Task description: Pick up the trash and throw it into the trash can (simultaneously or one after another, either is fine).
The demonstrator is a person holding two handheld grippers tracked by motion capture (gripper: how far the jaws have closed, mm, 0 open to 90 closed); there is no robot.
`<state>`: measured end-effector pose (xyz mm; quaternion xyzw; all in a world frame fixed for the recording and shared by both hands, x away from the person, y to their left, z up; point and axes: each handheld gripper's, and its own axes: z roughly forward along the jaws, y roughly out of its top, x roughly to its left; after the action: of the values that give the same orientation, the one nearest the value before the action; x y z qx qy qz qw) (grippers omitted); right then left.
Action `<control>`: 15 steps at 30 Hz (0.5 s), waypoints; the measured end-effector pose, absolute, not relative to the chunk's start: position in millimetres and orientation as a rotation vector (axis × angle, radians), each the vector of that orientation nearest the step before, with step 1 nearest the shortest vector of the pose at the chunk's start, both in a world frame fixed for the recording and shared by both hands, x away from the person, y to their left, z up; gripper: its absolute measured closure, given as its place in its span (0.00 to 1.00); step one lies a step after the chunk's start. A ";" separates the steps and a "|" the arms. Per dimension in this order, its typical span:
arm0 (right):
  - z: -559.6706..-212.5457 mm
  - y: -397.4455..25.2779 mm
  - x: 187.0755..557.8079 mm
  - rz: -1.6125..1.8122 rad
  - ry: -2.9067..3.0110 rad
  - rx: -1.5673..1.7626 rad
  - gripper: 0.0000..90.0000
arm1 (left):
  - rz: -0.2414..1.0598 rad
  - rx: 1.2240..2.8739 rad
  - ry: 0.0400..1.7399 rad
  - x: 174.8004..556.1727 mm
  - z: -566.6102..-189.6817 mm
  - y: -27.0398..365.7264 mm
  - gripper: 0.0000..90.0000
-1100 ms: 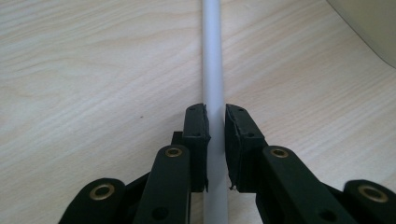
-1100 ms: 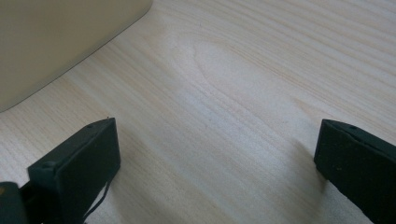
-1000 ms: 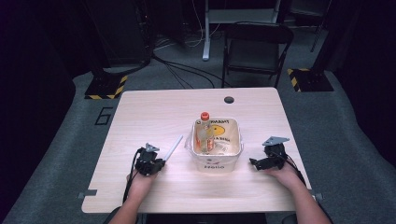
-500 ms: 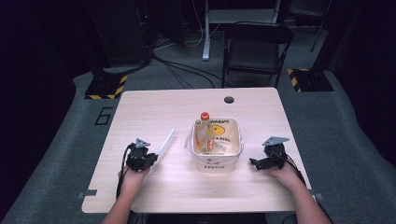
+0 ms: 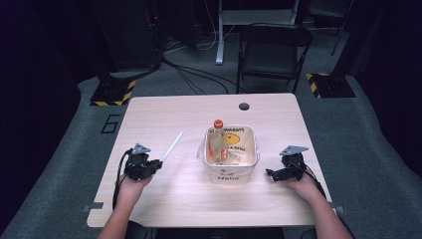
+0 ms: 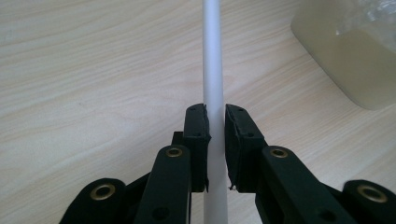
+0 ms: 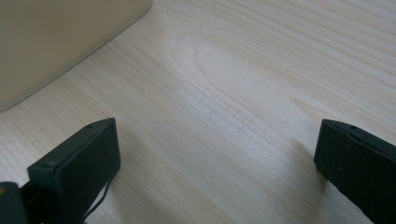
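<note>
Gripping the white rod with your left gripper: both jaws are clenched on it from either side, pads flat against it, and the rod runs straight out between them and away from the camera. In the high view the rod sits left of centre on the table, slanting from your left gripper up and to the far right, with its free end clear of the tub and well apart from it. Can't tell from either view whether the free end touches the wood or floats just over it.

Cream plastic tub is at table centre, right of the rod. A clear bottle with a red cap stands inside it at the far left corner, with crinkled clear plastic around it.

Your right gripper rests on the table at the near right, just beside the tub's right wall and pointing at it. Its jaws are spread wide with nothing but bare wood between them in the right gripper view; the tub's corner is at the far left there.

Small dark hole sits in the tabletop near the far edge.
</note>
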<state>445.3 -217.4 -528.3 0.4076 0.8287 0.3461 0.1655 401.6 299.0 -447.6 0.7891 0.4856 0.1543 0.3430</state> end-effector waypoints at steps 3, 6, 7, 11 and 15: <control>-528.3 -217.4 445.3 0.986 2.360 1.161 0.00 | 0.402 2.069 1.233 400.1 -440.0 298.7 0.88; -528.3 -217.4 445.2 0.986 2.360 1.161 0.00 | 0.404 2.071 1.217 398.0 -433.8 297.0 0.88; -528.3 -217.4 445.3 0.986 2.360 1.161 0.00 | 0.399 2.080 1.206 397.2 -431.2 296.9 0.88; -528.3 -217.4 445.3 0.986 2.360 1.161 0.00 | 0.391 2.088 1.185 394.5 -425.3 295.7 0.88; -528.3 -217.4 445.3 0.986 2.360 1.161 0.00 | 0.387 2.091 1.164 391.4 -419.3 295.4 0.88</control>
<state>445.3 -217.4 -528.3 0.4075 0.8287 0.3461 0.1657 391.4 295.4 -419.3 0.8077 0.4494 0.1494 0.3511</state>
